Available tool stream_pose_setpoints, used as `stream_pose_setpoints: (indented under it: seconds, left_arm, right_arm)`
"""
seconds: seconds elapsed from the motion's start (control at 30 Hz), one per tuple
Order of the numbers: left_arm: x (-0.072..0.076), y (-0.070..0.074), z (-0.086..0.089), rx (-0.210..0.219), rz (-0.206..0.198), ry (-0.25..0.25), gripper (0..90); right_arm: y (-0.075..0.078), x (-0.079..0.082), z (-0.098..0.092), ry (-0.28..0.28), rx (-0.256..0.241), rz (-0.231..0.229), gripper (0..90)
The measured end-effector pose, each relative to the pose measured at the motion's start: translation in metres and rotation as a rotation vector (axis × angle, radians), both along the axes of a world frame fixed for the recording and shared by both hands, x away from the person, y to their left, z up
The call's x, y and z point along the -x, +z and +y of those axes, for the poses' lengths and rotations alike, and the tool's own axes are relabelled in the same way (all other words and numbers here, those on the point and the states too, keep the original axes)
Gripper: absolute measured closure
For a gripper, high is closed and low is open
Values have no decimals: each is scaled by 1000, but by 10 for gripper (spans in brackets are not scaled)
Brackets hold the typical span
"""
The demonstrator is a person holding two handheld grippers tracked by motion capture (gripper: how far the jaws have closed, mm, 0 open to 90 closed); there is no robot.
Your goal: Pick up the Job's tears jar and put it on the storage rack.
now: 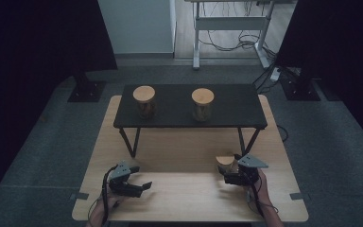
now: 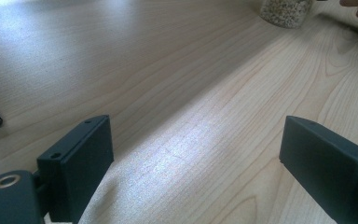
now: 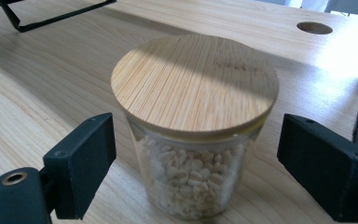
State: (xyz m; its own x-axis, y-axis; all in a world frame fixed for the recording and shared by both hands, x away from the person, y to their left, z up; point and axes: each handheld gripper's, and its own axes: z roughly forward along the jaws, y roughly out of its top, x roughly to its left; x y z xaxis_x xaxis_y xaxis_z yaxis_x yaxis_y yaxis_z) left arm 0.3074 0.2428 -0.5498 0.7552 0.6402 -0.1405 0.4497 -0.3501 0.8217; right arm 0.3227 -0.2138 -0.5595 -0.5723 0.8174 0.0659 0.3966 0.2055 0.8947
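Note:
A glass jar [image 3: 196, 84] with a round bamboo lid and pale nuts inside stands upright on the wooden table [image 1: 184, 146]. My right gripper [image 3: 196, 163] is open, with one jaw on either side of the jar and a gap to the glass on both sides. From above, the jar [image 1: 225, 162] stands just ahead of the right gripper [image 1: 229, 172] near the front right. My left gripper [image 1: 142, 187] is open at the front left, over bare wood. In the left gripper view, its jaws [image 2: 196, 158] hold nothing and the jar [image 2: 286, 8] stands far off.
A low black shelf [image 1: 227, 104] on thin legs stands across the back of the table. It carries two more lidded jars, one to the left [image 1: 144, 100] and one nearer the middle [image 1: 202, 104]. A round cable hole [image 3: 314, 27] lies beyond the jar.

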Motion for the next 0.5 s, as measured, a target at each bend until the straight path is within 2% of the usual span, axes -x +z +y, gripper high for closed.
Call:
stream_pose_setpoints:
  seconds: [0.23,0.5]
  left_arm:
    - [0,0,0,1,0,-1,92]
    - [0,0,0,1,-2,-6,92]
  right_arm:
    - [-1,-7,7,-11,13,11,135]
    - [-3,-13,14,-4,23,25,214]
